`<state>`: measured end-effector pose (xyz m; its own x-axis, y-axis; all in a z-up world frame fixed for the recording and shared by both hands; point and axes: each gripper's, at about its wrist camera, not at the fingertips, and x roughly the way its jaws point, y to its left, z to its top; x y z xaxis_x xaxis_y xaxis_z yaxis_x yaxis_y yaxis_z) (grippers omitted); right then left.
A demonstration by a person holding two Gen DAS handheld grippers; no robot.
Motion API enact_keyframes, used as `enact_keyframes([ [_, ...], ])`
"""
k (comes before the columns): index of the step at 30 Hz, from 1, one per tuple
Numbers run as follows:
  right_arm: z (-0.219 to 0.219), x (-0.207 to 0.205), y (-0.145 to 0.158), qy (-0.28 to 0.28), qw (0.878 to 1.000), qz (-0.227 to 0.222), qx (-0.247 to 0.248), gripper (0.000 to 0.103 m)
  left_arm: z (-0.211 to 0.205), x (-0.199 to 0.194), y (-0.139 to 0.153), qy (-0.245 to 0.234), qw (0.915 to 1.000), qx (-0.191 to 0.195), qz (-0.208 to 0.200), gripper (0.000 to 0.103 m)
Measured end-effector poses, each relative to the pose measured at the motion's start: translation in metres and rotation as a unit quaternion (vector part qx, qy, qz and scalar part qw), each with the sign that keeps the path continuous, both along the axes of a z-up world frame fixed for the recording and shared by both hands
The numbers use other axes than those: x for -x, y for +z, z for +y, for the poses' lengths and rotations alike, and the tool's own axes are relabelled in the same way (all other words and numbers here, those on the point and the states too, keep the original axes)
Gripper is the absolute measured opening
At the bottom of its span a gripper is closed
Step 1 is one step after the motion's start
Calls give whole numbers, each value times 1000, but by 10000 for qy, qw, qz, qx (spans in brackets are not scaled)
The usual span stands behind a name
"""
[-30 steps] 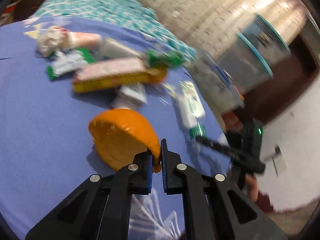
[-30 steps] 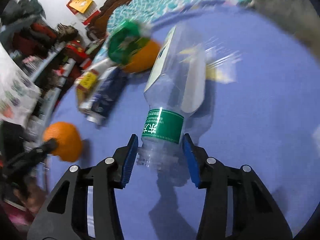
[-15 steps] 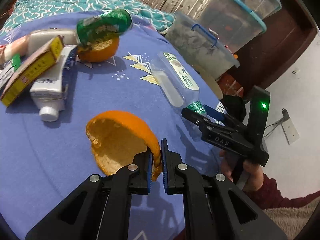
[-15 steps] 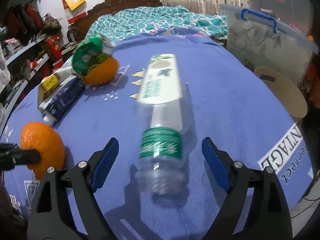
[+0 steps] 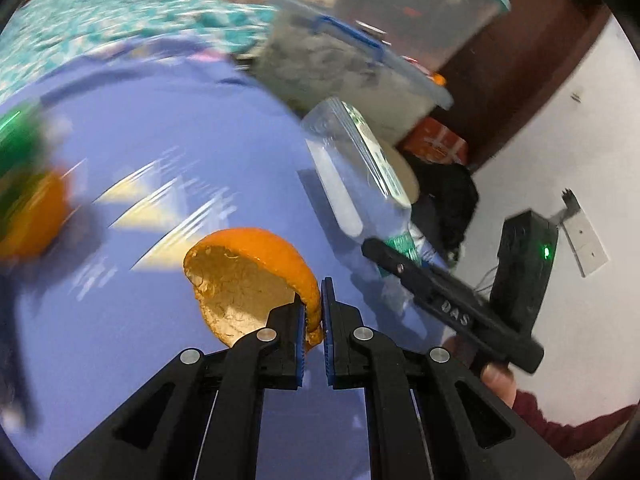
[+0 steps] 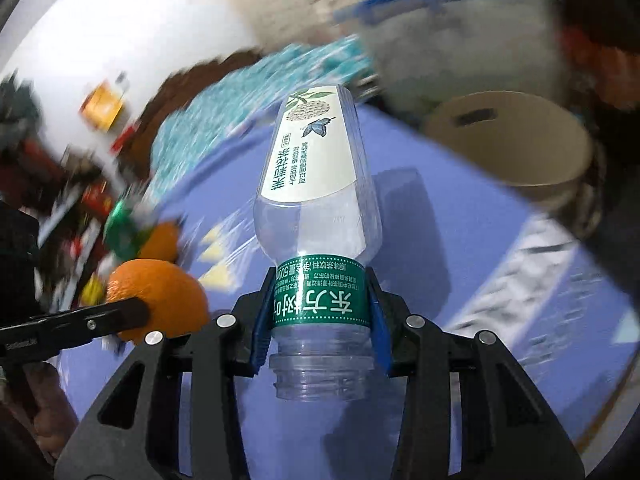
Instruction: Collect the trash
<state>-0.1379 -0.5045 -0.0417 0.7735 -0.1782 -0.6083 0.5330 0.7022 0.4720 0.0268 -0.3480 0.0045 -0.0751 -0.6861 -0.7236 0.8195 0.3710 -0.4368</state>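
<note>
Gripping a hollow orange peel half (image 5: 248,280) by its rim, the left hand-held gripper (image 5: 312,312) has its blue pads nearly together with only the thin peel wall between them; the peel hangs above the purple patterned cloth (image 5: 160,128) covering the surface. At the far left of the left wrist view, a blurred green wrapper (image 5: 18,140) sits on a second orange piece (image 5: 36,216).

To the right, the right hand-held gripper (image 6: 320,316) has just been closing. Its blue pads press on the green neck band of a clear, uncapped plastic bottle (image 6: 320,184), which points away from the camera and is raised off the cloth.

Further right, beyond the cloth edge, a round tan bin (image 6: 508,140) stands open. Behind it sit clear plastic storage boxes with blue-edged lids (image 5: 360,76). A dark red sleeve (image 5: 560,428) shows at the lower right of the left wrist view.
</note>
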Motion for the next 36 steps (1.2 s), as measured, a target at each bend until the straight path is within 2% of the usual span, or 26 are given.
enact_keyframes([
  [2,-24,17,-2,-374,9991,-95,-184,43,-48,2,2,-341,9994,32,-19,6],
  [6,-66,40,-10,-898,9935,-261,-653,43,-131,5,-2,-679,9976,0,-128,6],
  [10,-93,54,-21,-1251,9854,-451,-1065,43,-194,2,-8,-813,9967,-48,-17,7],
  [14,-114,58,-22,-1432,9814,-496,-1177,46,-243,4,-12,-803,9967,-87,-64,7],
  [15,-118,59,-22,-1484,9806,-484,-1183,47,-252,4,-13,-745,9971,-115,-85,9],
  [17,-120,57,-22,-1555,9800,-483,-1144,59,-262,4,-14,-664,9976,-166,-80,29],
  [18,-121,57,-22,-1580,9798,-506,-1114,61,-262,3,-13,-621,9979,-161,-89,48],
  [19,-121,56,-23,-1602,9799,-523,-1067,64,-260,3,-9,-539,9984,-102,-154,58],
  [23,-114,55,-26,-1627,9808,-514,-945,65,-244,5,4,-564,9979,26,-325,60],
  [28,-95,57,-30,-1653,9805,-542,-918,65,-192,-1,18,-433,9984,364,-38,59],
  [31,-79,57,-23,-1642,9822,-579,-705,65,-145,4,22,-380,9981,467,-99,59],
  [36,-55,37,-15,-1296,9876,-599,-649,65,-49,13,17,-155,9976,297,-606,59],
])
